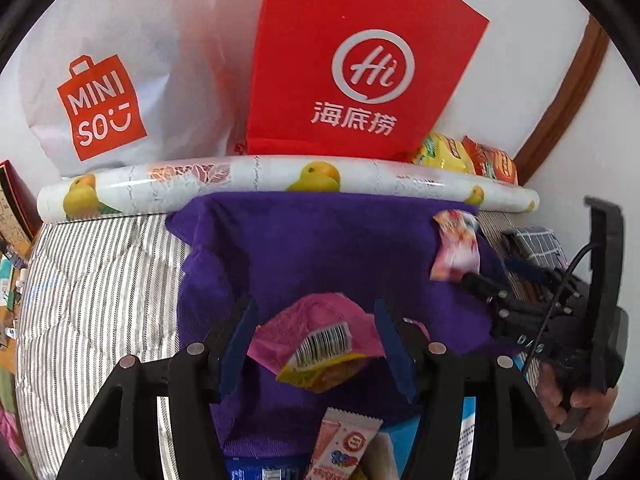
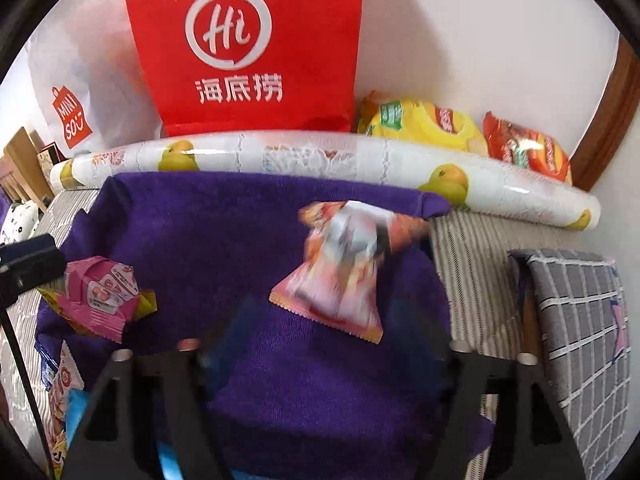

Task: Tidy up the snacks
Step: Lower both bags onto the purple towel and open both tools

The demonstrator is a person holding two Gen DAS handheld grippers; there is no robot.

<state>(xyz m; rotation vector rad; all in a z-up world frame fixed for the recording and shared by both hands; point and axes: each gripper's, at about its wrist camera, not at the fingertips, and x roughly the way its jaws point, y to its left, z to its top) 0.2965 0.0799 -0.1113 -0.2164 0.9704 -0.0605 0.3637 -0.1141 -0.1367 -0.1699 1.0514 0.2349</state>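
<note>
The left gripper (image 1: 316,344) is tilted down over a purple towel (image 1: 312,248). A pink snack packet (image 1: 320,344) with a barcode and a yellow end is pinched between its two blue pads (image 1: 236,344). The packet is held just above the towel, near the towel's front.

The right gripper (image 2: 320,320) is also pointed down at the towel, and its fingers are blurred. Its jaws are spread wide apart. A pink and white snack packet (image 2: 340,272) is seen between and ahead of them, blurred, over the far right part of the towel. It cannot be told if this packet is touching the towel. It is not pinched by the jaws. In the left wrist view the right gripper (image 1: 476,280) is seen at the right side, and part of a hand (image 1: 580,396) is wrapped round its handle.

The towel is spread on a striped cover (image 1: 92,280). A long roll with yellow fruit pictures (image 1: 280,178) is laid along the towel's far edge. Behind the roll a red bag (image 1: 360,60) and a white bag (image 1: 120,60) are stood against the wall. A yellow snack bag (image 2: 424,120) and an orange snack bag (image 2: 528,148) are lying behind the roll, to the right of the red bag. A grey checked cloth (image 2: 580,320) is lying to the right of the towel. More snack packets (image 1: 344,444) are seen at the towel's near edge.
</note>
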